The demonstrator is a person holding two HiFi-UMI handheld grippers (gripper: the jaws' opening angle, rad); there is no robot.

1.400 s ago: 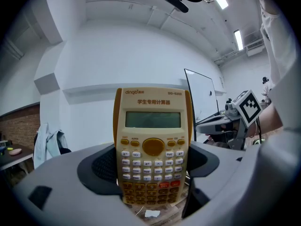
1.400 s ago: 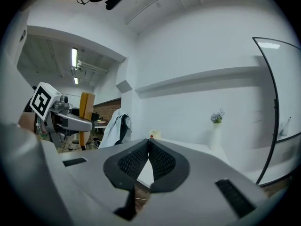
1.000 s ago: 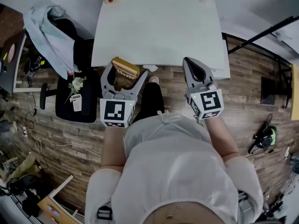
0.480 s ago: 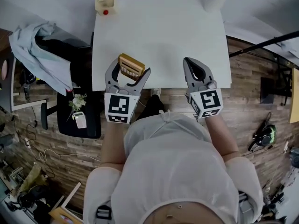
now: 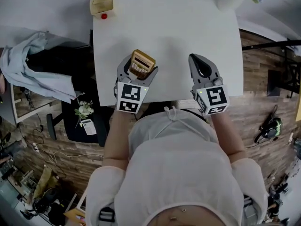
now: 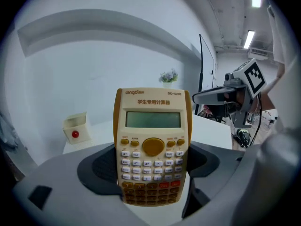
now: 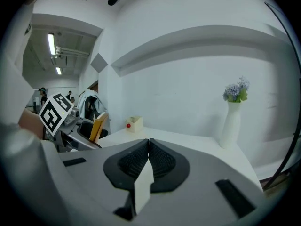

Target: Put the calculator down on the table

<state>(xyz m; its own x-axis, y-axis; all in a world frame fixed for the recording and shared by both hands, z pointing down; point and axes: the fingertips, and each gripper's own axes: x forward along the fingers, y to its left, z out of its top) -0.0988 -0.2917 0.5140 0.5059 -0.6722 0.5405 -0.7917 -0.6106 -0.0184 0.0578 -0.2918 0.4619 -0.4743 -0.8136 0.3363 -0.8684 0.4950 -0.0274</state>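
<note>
Calculator top strip: "dingli" at L, "学生专用计算器" mid; model no. at R too small to read.

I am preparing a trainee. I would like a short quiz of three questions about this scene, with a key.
1. True or false: the right gripper holds the calculator.
2. What stands on the table near its far right corner? A) a white vase with flowers B) a mug C) a lamp
3. Fill in: the small box at the far left corner bears a ____ button.
Key: 1 false, the left gripper holds it; 2 A; 3 red.
</note>
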